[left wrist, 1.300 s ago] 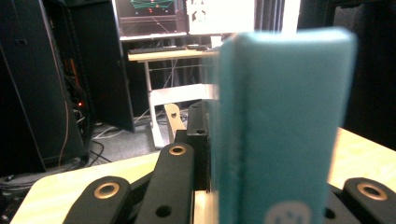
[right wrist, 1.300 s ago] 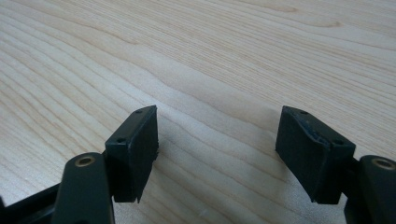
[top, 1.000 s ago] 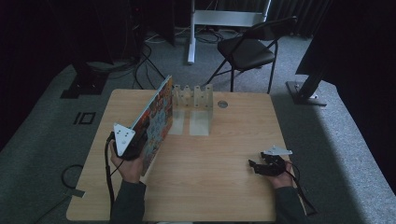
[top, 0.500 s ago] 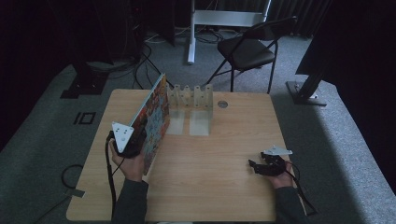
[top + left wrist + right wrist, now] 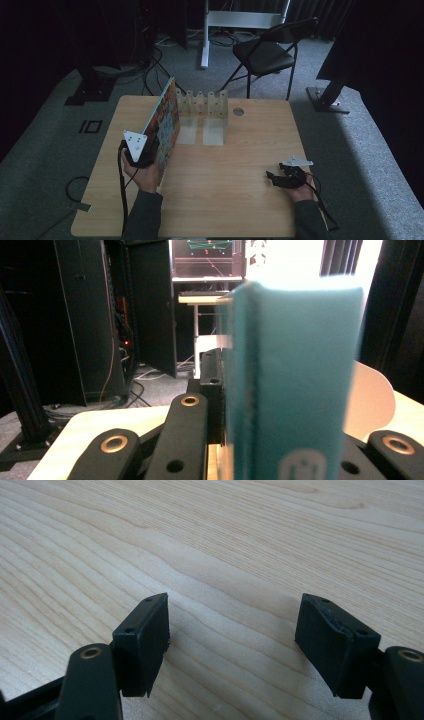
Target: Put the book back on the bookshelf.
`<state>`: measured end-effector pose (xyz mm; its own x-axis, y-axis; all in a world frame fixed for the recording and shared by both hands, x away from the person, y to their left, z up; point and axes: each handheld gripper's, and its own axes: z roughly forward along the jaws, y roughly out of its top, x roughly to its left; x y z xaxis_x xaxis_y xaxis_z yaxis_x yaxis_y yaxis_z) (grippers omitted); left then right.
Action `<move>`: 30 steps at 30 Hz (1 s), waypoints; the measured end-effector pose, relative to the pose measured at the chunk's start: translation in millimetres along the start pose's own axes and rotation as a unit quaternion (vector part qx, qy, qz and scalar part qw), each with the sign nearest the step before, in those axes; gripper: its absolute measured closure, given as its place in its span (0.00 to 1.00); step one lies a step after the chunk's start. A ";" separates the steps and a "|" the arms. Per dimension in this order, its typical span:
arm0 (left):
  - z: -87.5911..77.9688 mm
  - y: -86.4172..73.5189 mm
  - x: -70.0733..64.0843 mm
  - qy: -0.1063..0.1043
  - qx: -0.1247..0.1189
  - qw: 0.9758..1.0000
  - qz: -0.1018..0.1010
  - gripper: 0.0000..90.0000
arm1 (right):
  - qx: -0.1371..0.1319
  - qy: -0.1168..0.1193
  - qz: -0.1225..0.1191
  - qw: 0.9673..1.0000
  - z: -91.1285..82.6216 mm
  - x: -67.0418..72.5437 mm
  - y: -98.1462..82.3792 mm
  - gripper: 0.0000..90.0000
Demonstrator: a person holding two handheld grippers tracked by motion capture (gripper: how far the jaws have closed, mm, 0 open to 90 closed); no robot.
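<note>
Rack (image 5: 202,102) blocks far edge (book (image 5: 165,125) leftward).

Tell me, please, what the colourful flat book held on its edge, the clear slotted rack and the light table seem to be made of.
The colourful flat book looks like stiff glossy card: a printed cover that stays straight on its edge, with a teal spine. The clear slotted rack seems to be transparent plastic or acrylic, since the table shows through it. The light table shows matt pale wood grain, possibly laminate.
</note>
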<state>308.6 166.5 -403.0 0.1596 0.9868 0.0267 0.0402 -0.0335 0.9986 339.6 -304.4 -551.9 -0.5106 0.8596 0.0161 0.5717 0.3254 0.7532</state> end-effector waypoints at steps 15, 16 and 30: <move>8.3 -1.1 -6.2 0.006 -0.004 1.000 0.006 0.89 | -0.001 0.001 0.000 1.000 0.0 -0.3 0.0 0.33; 8.3 -1.1 -6.2 0.006 -0.004 1.000 0.006 0.89 | -0.001 0.001 0.000 1.000 0.0 -0.4 0.0 0.33; 16.2 -2.5 -10.2 0.006 -0.008 1.000 0.019 0.89 | -0.001 0.001 0.002 1.000 -0.1 -0.4 0.0 0.33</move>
<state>322.8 154.0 -406.5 0.1480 0.9868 0.0659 0.0178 -0.0693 0.9974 339.8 -304.8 -551.9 -0.5105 0.8596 0.0205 0.5724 0.3220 0.7541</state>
